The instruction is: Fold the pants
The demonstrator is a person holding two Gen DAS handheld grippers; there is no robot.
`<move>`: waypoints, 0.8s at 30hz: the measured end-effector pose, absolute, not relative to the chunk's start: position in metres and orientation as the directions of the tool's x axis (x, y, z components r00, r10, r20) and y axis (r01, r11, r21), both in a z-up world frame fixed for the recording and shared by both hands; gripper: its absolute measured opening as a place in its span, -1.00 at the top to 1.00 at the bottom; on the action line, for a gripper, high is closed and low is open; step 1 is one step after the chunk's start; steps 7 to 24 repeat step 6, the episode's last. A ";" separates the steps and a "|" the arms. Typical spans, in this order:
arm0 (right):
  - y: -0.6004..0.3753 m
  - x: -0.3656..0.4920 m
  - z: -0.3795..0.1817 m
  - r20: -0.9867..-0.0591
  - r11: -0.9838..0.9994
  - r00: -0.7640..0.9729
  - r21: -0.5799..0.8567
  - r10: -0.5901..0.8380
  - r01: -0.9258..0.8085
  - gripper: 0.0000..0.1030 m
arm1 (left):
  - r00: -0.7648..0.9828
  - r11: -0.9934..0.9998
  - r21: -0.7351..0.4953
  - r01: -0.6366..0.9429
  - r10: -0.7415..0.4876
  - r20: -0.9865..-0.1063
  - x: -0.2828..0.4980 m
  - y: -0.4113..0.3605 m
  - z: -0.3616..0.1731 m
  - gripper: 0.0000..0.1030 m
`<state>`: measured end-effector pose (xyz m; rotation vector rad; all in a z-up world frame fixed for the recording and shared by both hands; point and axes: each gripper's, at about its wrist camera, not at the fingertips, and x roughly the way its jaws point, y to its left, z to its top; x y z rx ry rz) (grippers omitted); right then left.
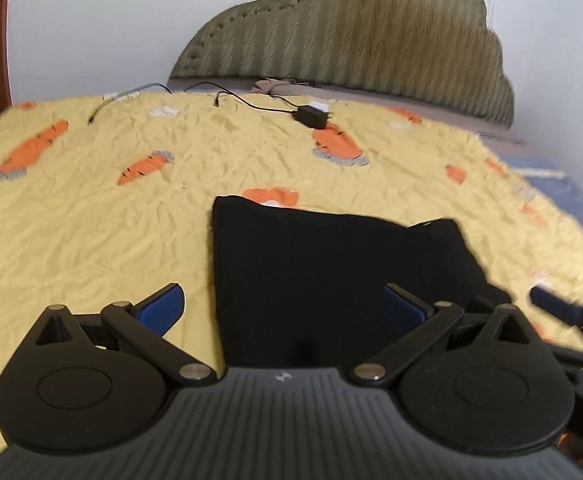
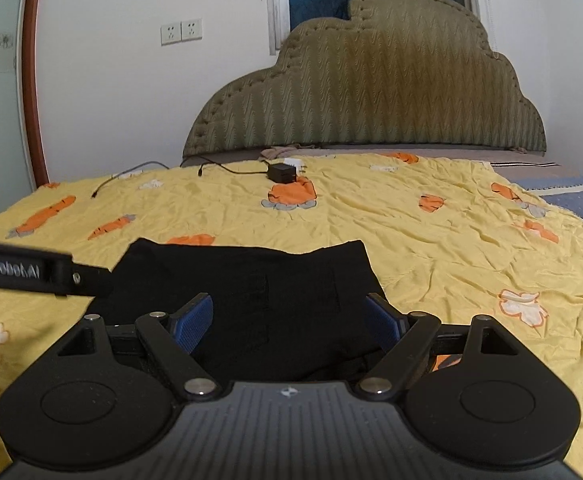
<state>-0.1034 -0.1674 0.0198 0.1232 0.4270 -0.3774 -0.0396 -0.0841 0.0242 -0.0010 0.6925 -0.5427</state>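
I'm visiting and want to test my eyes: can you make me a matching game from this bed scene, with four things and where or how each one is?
Things:
1. pants
2. charger
3. headboard
4. right gripper

States:
A. olive, scalloped, against the wall
B. open, nothing between its fingers
C. black, folded flat on the yellow quilt
D. small black box with a cord, at the quilt's far edge

Pairs: 1-C, 2-D, 3-A, 4-B
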 end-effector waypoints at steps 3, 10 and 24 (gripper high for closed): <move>-0.161 -0.113 0.025 -0.422 0.923 0.848 0.059 -0.321 0.379 -0.60 | 0.647 0.866 -0.217 0.451 -0.485 -0.589 -0.047 -0.073 0.032 -1.00; -0.150 -0.123 0.030 -0.404 0.931 0.859 0.044 -0.315 0.362 -0.60 | 0.680 0.902 -0.117 0.415 -0.394 -0.618 -0.054 -0.073 0.035 -1.00; -0.150 -0.123 0.030 -0.404 0.931 0.859 0.044 -0.315 0.362 -0.60 | 0.680 0.902 -0.117 0.415 -0.394 -0.618 -0.054 -0.073 0.035 -1.00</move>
